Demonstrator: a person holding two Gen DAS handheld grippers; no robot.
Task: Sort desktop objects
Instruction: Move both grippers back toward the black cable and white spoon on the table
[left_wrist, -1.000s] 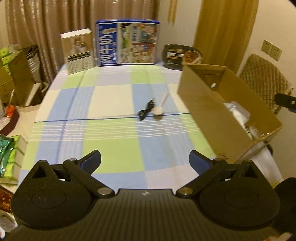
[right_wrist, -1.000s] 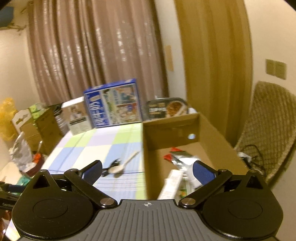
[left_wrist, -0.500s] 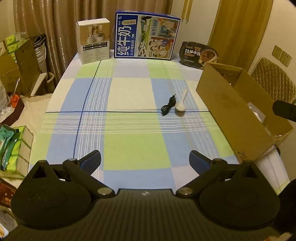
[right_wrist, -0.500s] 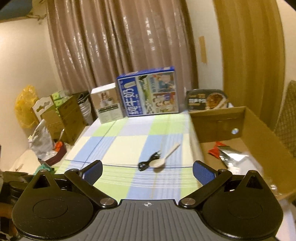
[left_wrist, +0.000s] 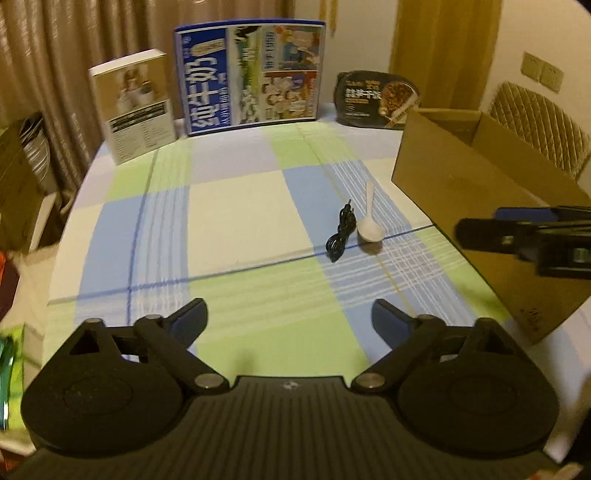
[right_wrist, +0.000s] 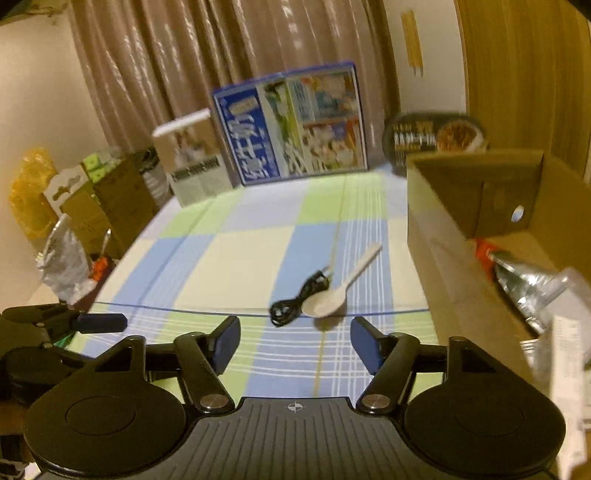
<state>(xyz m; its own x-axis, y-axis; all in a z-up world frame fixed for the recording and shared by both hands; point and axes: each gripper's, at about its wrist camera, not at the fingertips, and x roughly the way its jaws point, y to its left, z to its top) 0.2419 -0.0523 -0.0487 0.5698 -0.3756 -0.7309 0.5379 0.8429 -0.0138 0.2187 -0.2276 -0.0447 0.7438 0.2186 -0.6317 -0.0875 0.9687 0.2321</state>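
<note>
The spoon (right_wrist: 341, 286) lay just right of the black cable (right_wrist: 300, 297), handle pointing away toward the cardboard box (right_wrist: 476, 206), nearer the empty, open-jawed right gripper (right_wrist: 294, 345) than the equally open left gripper (left_wrist: 289, 325).

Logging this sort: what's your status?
Both tongs, left and right, open, empty. Spoon and black cable side by side on cloth, short of right tongs. Path unobstructed.

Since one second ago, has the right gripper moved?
Yes. The right gripper swung left and down toward the white spoon; the cardboard box, formerly centred ahead of it, now sits at the right edge.
</note>
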